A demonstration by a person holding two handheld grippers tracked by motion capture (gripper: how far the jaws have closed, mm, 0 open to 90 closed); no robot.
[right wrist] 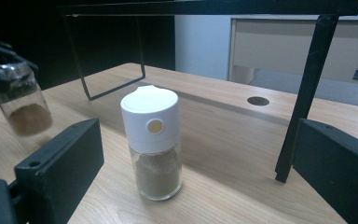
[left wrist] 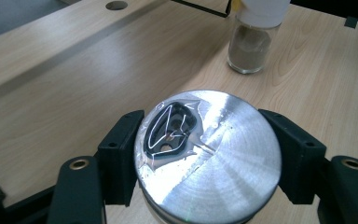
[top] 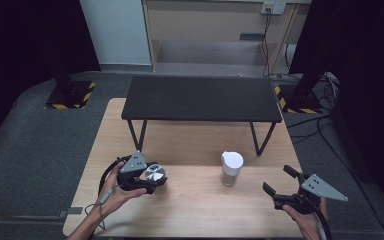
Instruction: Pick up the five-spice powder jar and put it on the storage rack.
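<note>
Overhead, pale wooden table [top: 195,210] under a black shelf [top: 200,97]; left hand-held gripper [top: 152,179] clamping a steel-lidded jar [left wrist: 207,154], right hand-held gripper [top: 280,181] wide.

A pale wooden worktop [top: 190,200] fills the lower middle of the high view, lit brighter than its surroundings. On its far part stands a low black shelf [top: 200,97] on thin metal legs. Grey carpet [top: 35,145] lies to either side. At the upper left and upper right, dark stands rest on bases edged with yellow-black tape [top: 70,95]. At top centre stand a light wall [top: 112,30] and a beige cabinet [top: 205,20], with cables [top: 325,125] trailing across the floor at right.
</note>
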